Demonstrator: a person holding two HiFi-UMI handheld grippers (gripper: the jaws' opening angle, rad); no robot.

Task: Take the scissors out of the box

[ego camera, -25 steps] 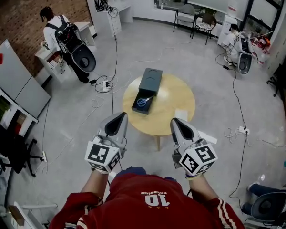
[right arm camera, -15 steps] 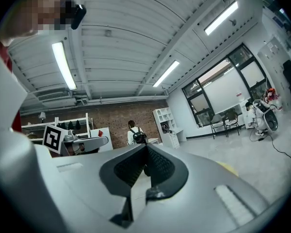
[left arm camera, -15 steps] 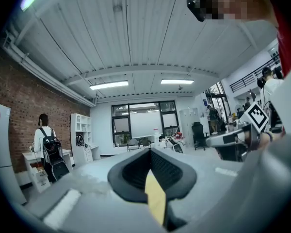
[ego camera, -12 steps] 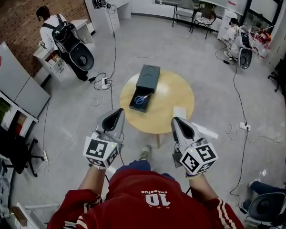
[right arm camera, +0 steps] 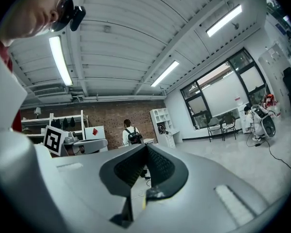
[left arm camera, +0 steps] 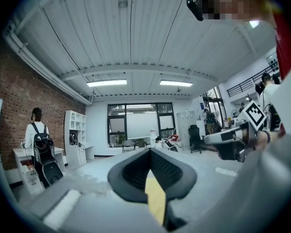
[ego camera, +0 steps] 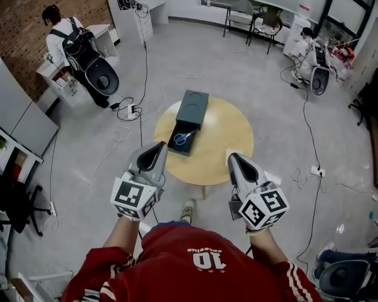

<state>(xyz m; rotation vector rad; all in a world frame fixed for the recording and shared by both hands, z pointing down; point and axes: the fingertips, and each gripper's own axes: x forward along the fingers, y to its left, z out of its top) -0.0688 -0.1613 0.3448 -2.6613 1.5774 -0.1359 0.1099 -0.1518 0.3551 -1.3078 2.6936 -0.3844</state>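
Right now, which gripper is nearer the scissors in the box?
Left. In the head view the left gripper sits just below-left of the scissors; the right gripper is farther away, below-right of them.

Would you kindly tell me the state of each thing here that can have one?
Dark grey box: tray slid open, resting on the round wooden table.
Blue-handled scissors: lying inside the open tray, untouched.
Left gripper: shut, empty.
Right gripper: shut, empty.
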